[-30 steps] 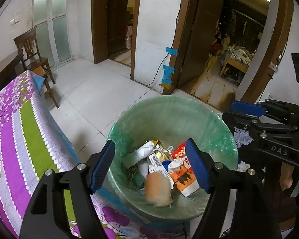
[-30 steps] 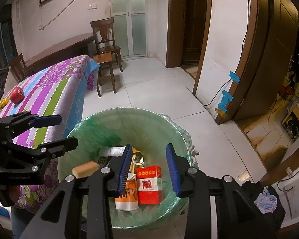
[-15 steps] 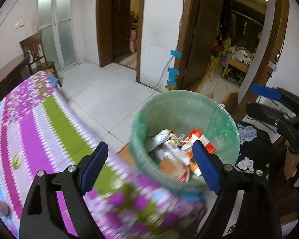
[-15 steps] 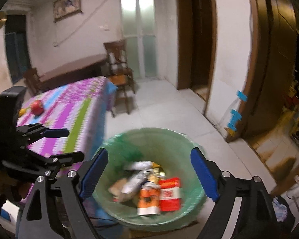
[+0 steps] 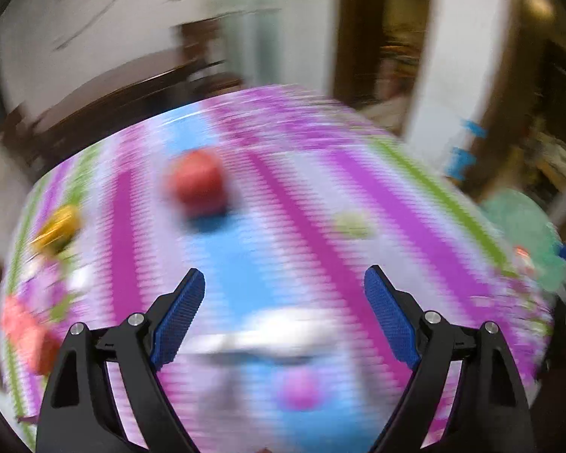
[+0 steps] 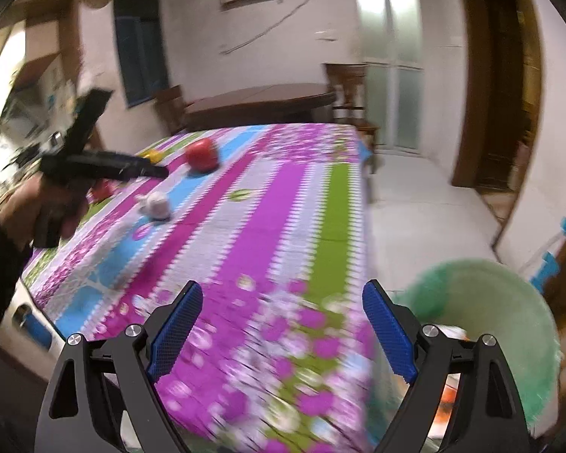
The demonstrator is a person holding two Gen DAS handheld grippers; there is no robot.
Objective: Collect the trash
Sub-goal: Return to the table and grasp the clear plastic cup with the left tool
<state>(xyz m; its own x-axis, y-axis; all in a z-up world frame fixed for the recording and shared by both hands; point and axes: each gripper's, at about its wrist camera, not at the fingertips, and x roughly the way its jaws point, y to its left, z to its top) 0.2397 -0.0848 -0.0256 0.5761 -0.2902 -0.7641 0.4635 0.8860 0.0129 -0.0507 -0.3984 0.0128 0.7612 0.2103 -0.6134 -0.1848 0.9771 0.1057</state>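
On the left side of the counter, far back by the edge, there is something small and yellow and something red-orange. They are too blurry to name. Next comes a round red thing, maybe an apple, and just in front of it a crumpled white lump that looks like trash. The person's left hand holds the left gripper out over this part of the cloth. Its jaws stand wide apart with nothing between them.

A second ago both grippers were over the green bin, and things were dropping in. Now both have swung away from it and point at the counter with the striped purple cloth. The pictures are smeared, so they are moving fast.

The right gripper is over the near edge of the counter. Its jaws have just opened and are wide apart and empty too.

The bin is at the far right, down by the corner of the counter, with packets inside it.

So one load of trash looks done, I think. Both hands are free now. The next job is likely to pick up the white lump, then carry it back to the bin on the right.
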